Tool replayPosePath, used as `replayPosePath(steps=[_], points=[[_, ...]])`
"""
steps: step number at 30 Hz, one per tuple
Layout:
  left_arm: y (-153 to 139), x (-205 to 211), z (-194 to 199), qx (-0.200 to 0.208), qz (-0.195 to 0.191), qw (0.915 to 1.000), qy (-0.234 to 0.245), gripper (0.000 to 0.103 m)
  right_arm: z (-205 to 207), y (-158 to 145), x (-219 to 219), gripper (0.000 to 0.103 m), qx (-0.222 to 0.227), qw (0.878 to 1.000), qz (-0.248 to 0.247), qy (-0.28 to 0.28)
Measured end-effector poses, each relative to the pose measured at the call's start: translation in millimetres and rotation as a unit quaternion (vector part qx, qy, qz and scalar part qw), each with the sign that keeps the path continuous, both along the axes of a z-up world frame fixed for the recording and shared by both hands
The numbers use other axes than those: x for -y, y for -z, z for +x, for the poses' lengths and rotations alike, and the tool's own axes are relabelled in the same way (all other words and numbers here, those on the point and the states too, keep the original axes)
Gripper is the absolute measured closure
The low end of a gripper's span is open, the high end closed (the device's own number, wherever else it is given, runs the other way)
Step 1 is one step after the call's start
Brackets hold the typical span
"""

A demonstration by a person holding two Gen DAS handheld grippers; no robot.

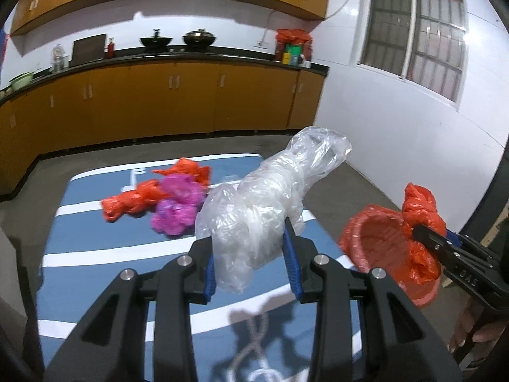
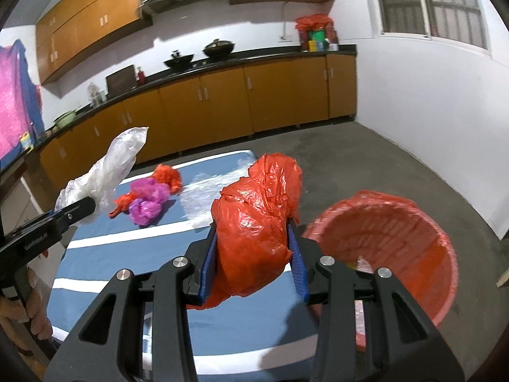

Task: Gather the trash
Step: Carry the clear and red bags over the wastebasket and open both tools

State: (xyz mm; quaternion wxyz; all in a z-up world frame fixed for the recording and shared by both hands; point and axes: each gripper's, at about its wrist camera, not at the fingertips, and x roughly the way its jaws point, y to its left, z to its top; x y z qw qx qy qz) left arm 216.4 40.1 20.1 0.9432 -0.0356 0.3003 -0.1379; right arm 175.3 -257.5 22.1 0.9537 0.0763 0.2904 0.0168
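Note:
My left gripper (image 1: 251, 248) is shut on a crumpled clear plastic bag (image 1: 264, 197), held above the blue striped table (image 1: 95, 254). My right gripper (image 2: 254, 248) is shut on a crumpled red plastic bag (image 2: 257, 232), lifted near the rim of the red bin (image 2: 397, 238). The same red bag (image 1: 420, 210) shows at the right of the left wrist view, over the red bin (image 1: 375, 238). On the table lie a purple bag (image 1: 178, 207) and several red bags (image 1: 130, 202). In the right wrist view the purple bag (image 2: 148, 202) lies beside a red bag (image 2: 167, 175).
The bin stands on the grey floor off the table's right edge, with some rubbish inside. Orange cabinets (image 1: 159, 102) with a dark counter run along the far wall. A white wall with a barred window (image 1: 416, 35) closes the right side. A flat clear sheet (image 2: 206, 187) lies on the table.

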Motion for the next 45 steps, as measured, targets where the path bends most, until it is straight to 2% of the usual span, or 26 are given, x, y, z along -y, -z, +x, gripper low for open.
replayPosePath(steps=[11,21,35,45], points=[[2.7,84.4,3.0,-0.012,-0.019,0.9971,0.072,0.067,-14.3,5.8,64.3,0.063,-0.006,0.997,0.004,0.074],[20.5,150.0,13.6,-0.037,-0.03,0.9911,0.124,0.067,-21.6,13.4,108.2,0.062,-0.021,0.992,0.001,0.124],[42.2,204.7,26.2,-0.066,-0.028,0.984,0.163,0.066,-22.0,18.2,133.3,0.062,-0.028,0.988,0.006,0.15],[59.5,227.4,38.0,-0.091,-0.029,0.9797,0.176,0.065,-16.6,17.1,148.4,0.061,-0.028,0.986,0.015,0.164]])
